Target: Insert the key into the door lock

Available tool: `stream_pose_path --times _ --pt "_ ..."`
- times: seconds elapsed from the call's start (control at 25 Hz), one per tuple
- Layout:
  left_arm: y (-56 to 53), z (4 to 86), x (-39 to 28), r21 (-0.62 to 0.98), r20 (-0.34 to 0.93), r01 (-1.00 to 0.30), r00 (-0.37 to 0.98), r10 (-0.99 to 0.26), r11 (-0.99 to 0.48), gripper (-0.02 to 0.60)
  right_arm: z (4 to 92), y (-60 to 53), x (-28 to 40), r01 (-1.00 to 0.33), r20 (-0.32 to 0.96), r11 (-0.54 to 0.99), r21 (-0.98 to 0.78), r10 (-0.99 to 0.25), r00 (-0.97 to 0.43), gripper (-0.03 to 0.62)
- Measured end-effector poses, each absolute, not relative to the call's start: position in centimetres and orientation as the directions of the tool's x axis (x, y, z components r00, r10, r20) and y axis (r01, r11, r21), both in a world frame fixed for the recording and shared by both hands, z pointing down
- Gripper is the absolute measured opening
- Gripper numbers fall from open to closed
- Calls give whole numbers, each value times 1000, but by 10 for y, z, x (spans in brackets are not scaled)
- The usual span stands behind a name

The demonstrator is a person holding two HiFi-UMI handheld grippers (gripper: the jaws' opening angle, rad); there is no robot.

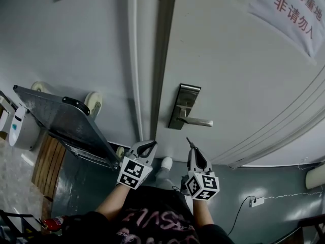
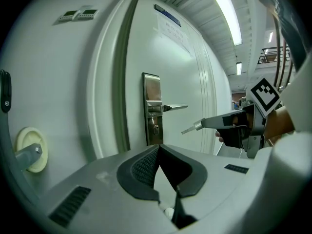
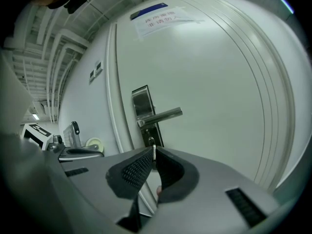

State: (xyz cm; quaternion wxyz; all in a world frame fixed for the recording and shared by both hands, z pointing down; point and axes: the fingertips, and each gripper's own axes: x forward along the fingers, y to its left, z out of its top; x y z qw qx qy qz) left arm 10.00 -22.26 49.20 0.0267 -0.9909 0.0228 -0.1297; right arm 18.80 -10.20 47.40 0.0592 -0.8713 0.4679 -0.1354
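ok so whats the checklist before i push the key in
1. Key clamped in the right gripper: ok.
2. Key pointing toward the keyhole, a gap between them: ok.
3. Blade turned to match the slot: cannot tell.
4. Lever handle above the keyhole, off the key's path: ok.
5. Left gripper shut, empty, off to the side of the lock plate: ok.

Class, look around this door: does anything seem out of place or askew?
Only the flat trolley left of the door: it stands tipped on edge, its wheels facing the wall, off the floor. The lock plate and handle look undamaged.
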Motion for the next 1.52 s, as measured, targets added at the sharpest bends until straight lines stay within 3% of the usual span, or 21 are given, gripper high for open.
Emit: stream_pose_path --times 0.56,1.0,1.52 --pt "-231 502 110 -75 256 -39 965 -58 -996 12 483 -131 205 -759 136 -519 -393 -849 510 78" --pt "-240 511 103 -78 287 -42 956 -63 -996 12 487 -150 226 -499 56 -382 -778 -833 551 78" --pt "-245 508 115 -76 283 -18 958 -39 -997 12 488 -153 234 -365 21 -293 -884 -803 595 78"
